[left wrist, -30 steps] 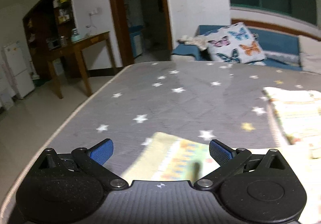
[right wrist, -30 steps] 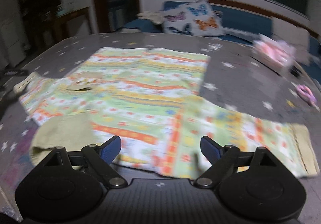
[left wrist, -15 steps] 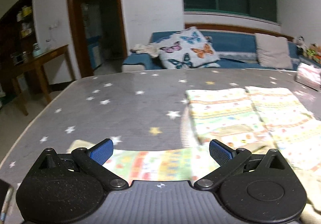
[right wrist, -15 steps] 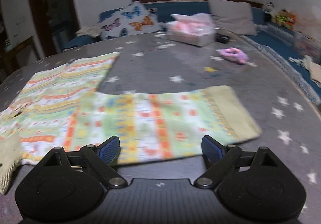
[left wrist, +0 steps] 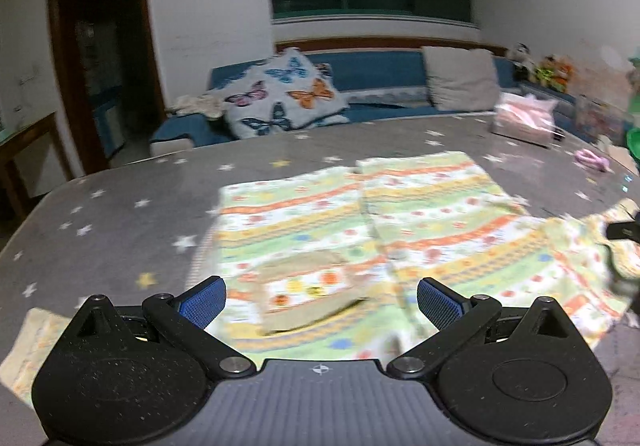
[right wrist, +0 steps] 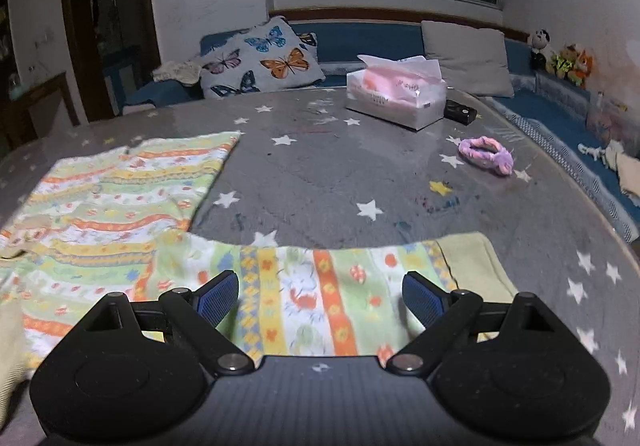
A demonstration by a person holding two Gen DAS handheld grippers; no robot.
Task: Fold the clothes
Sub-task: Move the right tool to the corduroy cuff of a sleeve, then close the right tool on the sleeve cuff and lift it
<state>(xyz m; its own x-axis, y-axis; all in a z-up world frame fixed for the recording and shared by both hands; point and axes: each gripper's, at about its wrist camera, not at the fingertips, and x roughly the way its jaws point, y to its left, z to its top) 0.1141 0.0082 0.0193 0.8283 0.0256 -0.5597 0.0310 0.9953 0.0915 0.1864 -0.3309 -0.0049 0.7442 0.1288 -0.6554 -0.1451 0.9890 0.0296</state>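
A striped child's shirt (left wrist: 360, 230) in green, orange and yellow lies flat on the grey star-print table (left wrist: 120, 214). In the left wrist view my left gripper (left wrist: 320, 298) is open and empty over the shirt's collar (left wrist: 308, 286). The left sleeve end (left wrist: 36, 342) shows at the lower left. In the right wrist view my right gripper (right wrist: 320, 296) is open and empty over the spread right sleeve (right wrist: 328, 286), whose plain yellow cuff (right wrist: 476, 266) lies just right of it. The shirt's body (right wrist: 120, 190) spreads to the left.
A pink tissue box (right wrist: 396, 96), a black box (right wrist: 460, 112) and a pink scrunchie (right wrist: 486, 154) lie at the table's far right. Behind the table is a blue sofa (right wrist: 360, 38) with a butterfly pillow (right wrist: 260, 62). The table edge (right wrist: 592, 190) curves on the right.
Both views have swung right. The left gripper went from the bare table and left sleeve to the collar. The right gripper went from the shirt's body to the right sleeve. Both stayed open.
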